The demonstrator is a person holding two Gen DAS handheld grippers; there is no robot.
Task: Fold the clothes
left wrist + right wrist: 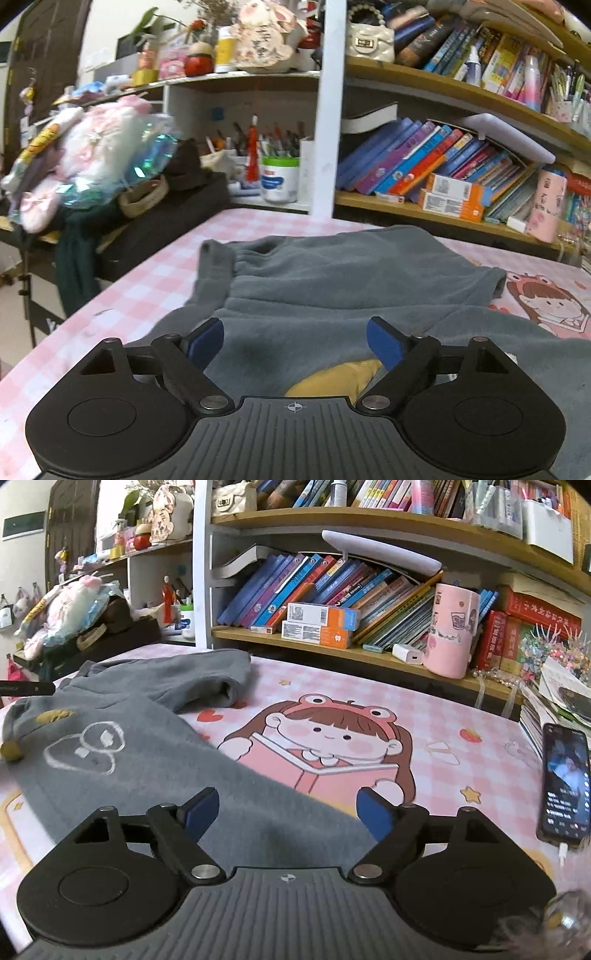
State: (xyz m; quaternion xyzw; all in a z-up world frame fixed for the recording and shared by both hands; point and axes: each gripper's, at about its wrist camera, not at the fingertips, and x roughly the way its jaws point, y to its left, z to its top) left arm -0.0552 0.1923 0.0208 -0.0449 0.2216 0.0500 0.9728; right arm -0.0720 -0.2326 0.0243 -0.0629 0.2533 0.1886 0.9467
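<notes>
A grey fleece garment (332, 280) lies spread on the pink checked table mat (147, 291), with a yellow patch (332, 380) near my left gripper. My left gripper (295, 343) is open and empty, just above the garment's near part. In the right wrist view the same garment (147, 746) lies at the left, with a white outline print (85, 749) and a folded sleeve (221, 686) at the back. My right gripper (286, 812) is open and empty over the garment's near right edge, with one blue pad (373, 812) above the mat.
A bookshelf (332, 635) full of books stands along the table's back edge. A pink cup (450, 627) stands on its lowest shelf. A phone (565, 786) lies at the right with a cable. Stuffed toys and clutter (92, 158) are piled at the left.
</notes>
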